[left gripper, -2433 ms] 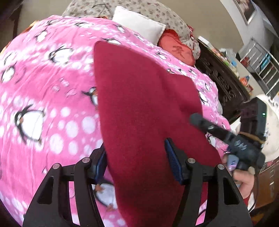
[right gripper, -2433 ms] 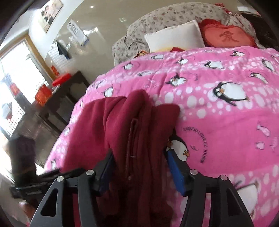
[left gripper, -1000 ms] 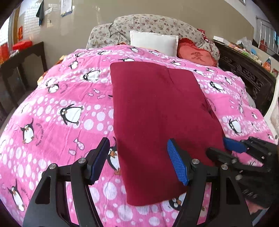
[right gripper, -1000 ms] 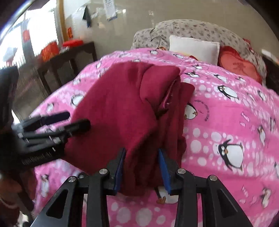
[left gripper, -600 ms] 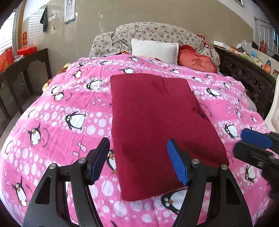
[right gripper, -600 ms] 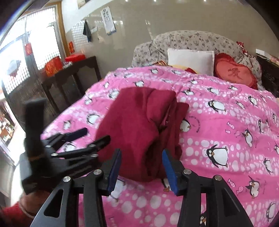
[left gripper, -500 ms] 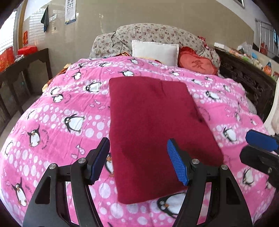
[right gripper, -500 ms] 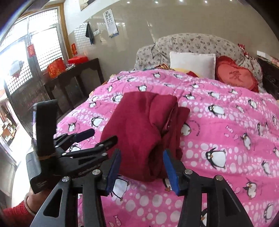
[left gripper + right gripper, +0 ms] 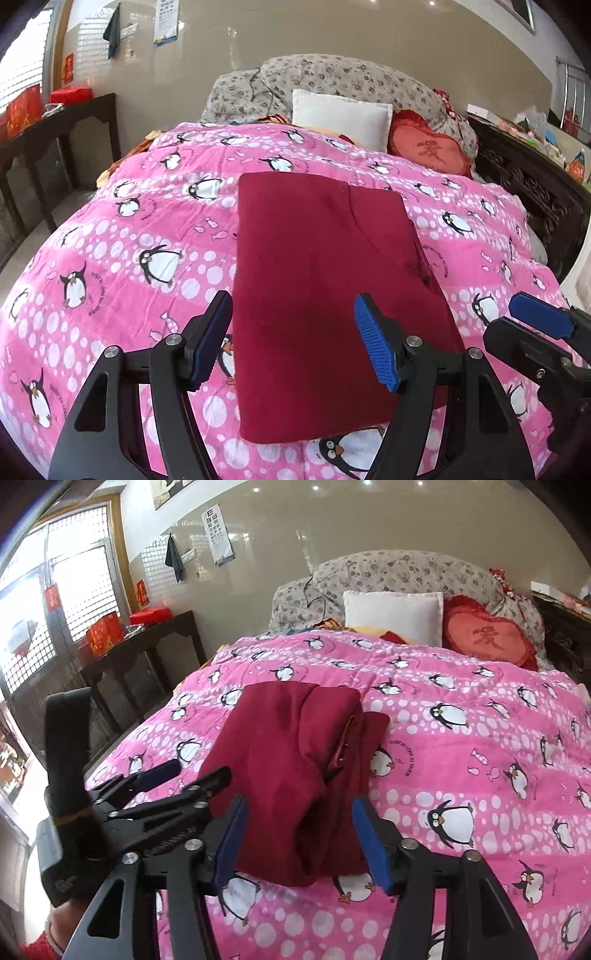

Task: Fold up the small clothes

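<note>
A dark red garment [image 9: 325, 295] lies folded into a flat rectangle on the pink penguin quilt [image 9: 140, 236]. In the right wrist view the garment [image 9: 295, 760] shows its layered folded edge with a seam on its right side. My left gripper [image 9: 295, 339] is open and empty, held above the garment's near end. It also shows at the left of the right wrist view [image 9: 162, 775]. My right gripper [image 9: 299, 842] is open and empty, just short of the garment's near edge. It also shows at the right edge of the left wrist view [image 9: 535, 325].
A white pillow [image 9: 340, 114], a red heart cushion [image 9: 428, 151] and a floral bolster [image 9: 332, 81] lie at the bed's head. A dark wooden side table [image 9: 140, 653] with red boxes stands left of the bed. A carved dark bed frame [image 9: 532, 184] runs along the right.
Both grippers let go of the garment, opened and drew back from it. The garment now lies flat and folded on the quilt. In the last half second little has moved.
</note>
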Tool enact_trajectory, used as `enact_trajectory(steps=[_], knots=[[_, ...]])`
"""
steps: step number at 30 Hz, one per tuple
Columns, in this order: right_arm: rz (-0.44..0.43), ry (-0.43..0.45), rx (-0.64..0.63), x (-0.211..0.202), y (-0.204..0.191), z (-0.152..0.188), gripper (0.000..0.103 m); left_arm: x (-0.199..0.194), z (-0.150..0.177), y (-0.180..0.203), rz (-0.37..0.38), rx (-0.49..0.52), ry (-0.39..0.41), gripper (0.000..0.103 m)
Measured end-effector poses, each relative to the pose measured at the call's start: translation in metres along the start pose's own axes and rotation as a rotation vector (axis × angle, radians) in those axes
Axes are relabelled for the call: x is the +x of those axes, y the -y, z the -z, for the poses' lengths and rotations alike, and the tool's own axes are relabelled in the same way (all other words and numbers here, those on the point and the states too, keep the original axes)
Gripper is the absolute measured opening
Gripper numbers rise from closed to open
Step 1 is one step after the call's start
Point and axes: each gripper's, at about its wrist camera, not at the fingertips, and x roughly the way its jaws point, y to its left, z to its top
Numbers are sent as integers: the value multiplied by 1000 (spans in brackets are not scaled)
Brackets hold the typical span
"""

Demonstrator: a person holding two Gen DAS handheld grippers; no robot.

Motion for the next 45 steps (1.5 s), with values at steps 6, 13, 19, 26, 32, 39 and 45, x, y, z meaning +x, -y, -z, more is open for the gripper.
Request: enact_trajectory(steps=[6, 13, 19, 26, 32, 39, 45], knots=[[-17, 10, 76, 11, 4, 6, 59, -9, 1, -2, -26, 63, 15, 69], [8, 17, 67, 20, -11, 5, 64, -12, 5, -18, -6, 36, 5, 70], [37, -4, 57, 34, -17, -2, 64, -5, 4, -22, 14, 61, -13, 71], [73, -8, 53, 49, -20, -10, 64, 10, -4, -36, 39, 31, -19, 71], [89, -11, 56, 48, -16, -6, 64, 11, -4, -35, -12, 68, 5, 71], [80, 2, 70, 42, -13, -4, 64, 5, -2, -31, -27, 95, 24, 71], [71, 10, 62, 37, -14, -2, 64, 0, -3, -26, -15, 88, 32, 71]])
